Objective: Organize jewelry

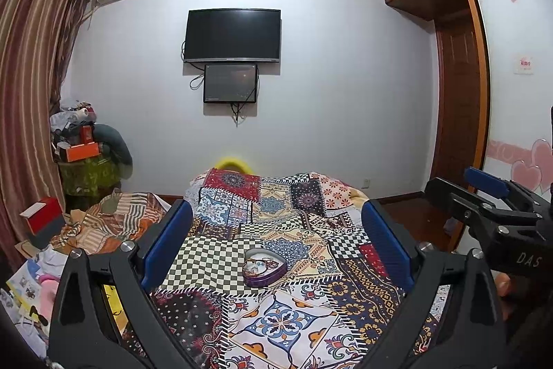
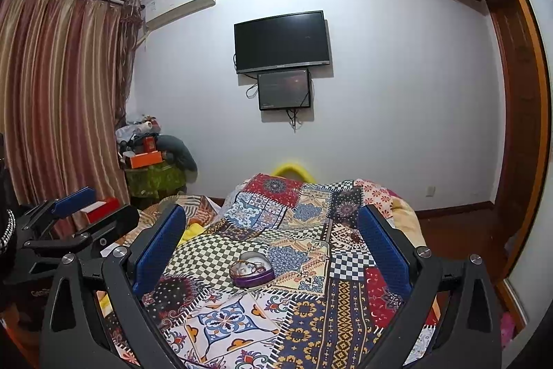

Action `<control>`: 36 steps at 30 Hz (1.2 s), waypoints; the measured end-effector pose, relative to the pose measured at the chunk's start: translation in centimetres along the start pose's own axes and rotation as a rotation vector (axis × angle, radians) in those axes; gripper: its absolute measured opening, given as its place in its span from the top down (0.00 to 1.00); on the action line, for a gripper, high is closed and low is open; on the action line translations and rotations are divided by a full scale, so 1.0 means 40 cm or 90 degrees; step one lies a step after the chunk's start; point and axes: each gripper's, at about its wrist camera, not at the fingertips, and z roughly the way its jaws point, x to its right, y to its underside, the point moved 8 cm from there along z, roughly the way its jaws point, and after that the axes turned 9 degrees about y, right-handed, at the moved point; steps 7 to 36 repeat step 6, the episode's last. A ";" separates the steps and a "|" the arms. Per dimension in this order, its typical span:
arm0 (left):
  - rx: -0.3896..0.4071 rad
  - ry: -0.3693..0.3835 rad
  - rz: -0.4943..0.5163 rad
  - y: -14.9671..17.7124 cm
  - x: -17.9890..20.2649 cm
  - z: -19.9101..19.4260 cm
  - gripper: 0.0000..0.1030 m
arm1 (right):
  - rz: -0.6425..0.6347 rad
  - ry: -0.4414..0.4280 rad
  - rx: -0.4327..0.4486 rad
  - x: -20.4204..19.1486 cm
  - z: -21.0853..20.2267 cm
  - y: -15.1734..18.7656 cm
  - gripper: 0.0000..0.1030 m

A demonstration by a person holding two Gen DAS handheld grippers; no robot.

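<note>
Heart-shaped tin point(image 1: 264, 267), purple-walled and lidless, sitting on the patchwork quilt point(image 1: 283, 317) of the bed, ahead of both grippers and roughly between them. Inside, a tangle of jewelry point(image 1: 261, 264): beads, thin chain or cord, too small to sort piece from piece.

Left gripper point(image 1: 276, 244) spread wide, nothing between the blue pads, well short of the tin. Right gripper point(image 2: 271, 248) likewise spread and empty, also held back from the tin.

Probably light and stiff, that tin; thin metal, smooth walls, likely to skate or tip on the soft, rumpled quilt if nudged from one side. Best taken across the two long flanks of the heart, low on the wall, or steadied with one gripper while the other picks.

Jewelry likely limp, slippery, prone to snagging; strands apt to drag neighbours out together. Best pinched at a loop standing proud of the pile, gently, since beads and fine links seem fragile.
</note>
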 end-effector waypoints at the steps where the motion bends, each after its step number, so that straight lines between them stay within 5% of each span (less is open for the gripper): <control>1: 0.000 -0.004 0.000 0.001 -0.002 0.001 0.04 | 0.000 0.000 0.000 0.000 0.001 0.001 0.04; 36: -0.006 -0.007 -0.006 0.010 -0.016 0.015 0.04 | 0.001 0.000 -0.010 0.002 0.014 0.011 0.04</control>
